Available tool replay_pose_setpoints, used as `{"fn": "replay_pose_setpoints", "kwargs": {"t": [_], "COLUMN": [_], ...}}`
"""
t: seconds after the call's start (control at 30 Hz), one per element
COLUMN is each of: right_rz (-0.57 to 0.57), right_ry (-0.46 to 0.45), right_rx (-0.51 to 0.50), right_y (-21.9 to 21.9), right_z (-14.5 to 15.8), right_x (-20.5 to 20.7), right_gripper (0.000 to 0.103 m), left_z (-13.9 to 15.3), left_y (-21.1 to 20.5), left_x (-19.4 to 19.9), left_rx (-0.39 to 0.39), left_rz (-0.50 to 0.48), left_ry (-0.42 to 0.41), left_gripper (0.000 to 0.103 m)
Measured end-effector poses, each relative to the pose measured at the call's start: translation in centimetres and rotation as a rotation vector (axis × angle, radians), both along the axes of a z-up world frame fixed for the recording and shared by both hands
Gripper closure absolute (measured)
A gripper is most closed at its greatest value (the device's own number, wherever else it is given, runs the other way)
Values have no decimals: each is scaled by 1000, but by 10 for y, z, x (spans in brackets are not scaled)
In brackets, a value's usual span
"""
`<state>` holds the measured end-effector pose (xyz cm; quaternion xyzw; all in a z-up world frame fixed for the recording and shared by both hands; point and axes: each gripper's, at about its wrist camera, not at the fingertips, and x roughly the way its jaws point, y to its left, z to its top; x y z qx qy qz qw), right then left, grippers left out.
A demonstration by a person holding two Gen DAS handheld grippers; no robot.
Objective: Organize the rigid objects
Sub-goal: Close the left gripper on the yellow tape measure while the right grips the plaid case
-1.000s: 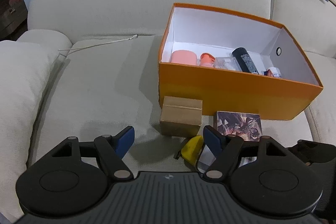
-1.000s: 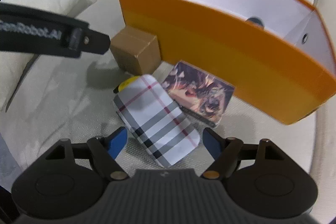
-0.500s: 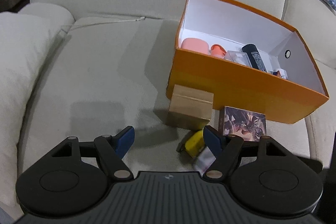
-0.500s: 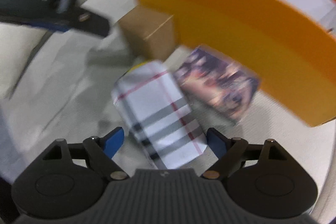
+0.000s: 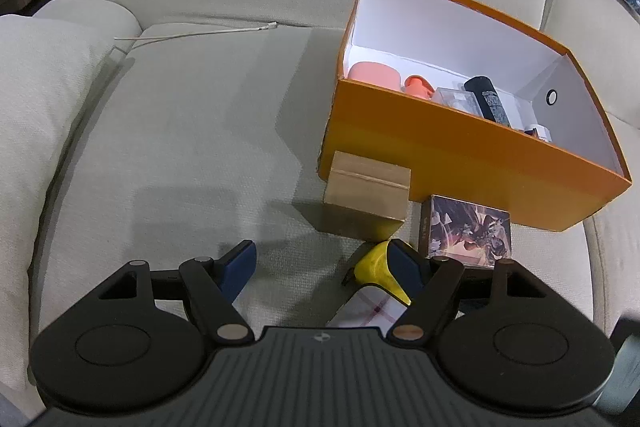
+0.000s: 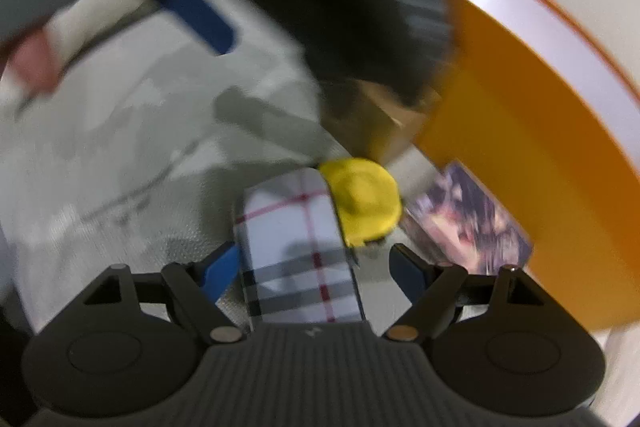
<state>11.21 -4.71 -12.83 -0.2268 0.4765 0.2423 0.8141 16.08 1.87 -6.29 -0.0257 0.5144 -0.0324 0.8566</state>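
Right wrist view, motion-blurred: your right gripper has its jaws spread on either side of the plaid case, a white flat piece with grey bands and thin red lines; the left pad sits just beside its edge, the right pad stands apart from it. A yellow object lies against the case's far end, and beside that the printed card box with dark, busy artwork. All rest on the sofa seat cushion near its front edge. Left wrist view: your left gripper is spread wide and empty above the cushion. Farther on, a plain brown carton touches the front wall of the orange box, white inside. Within it lie a coral case, a smaller coral piece, a clear box and a black cylinder
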Motion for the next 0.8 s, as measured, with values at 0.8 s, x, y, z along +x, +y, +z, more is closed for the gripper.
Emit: {"fn": "replay_pose_setpoints", "kwargs": {"t": [0.8], "right_rz": [-395], "right_ry": [328], "right_rx": [133], "right_y": [-114], "right_z": [-1], "right_x": [-8], "right_gripper": [35], "left_z": [-51], "left_y": [-46], "left_x": [19], "left_rx": [-16], "left_rz": [-122], "left_ry": [113], "left_gripper": [15]}}
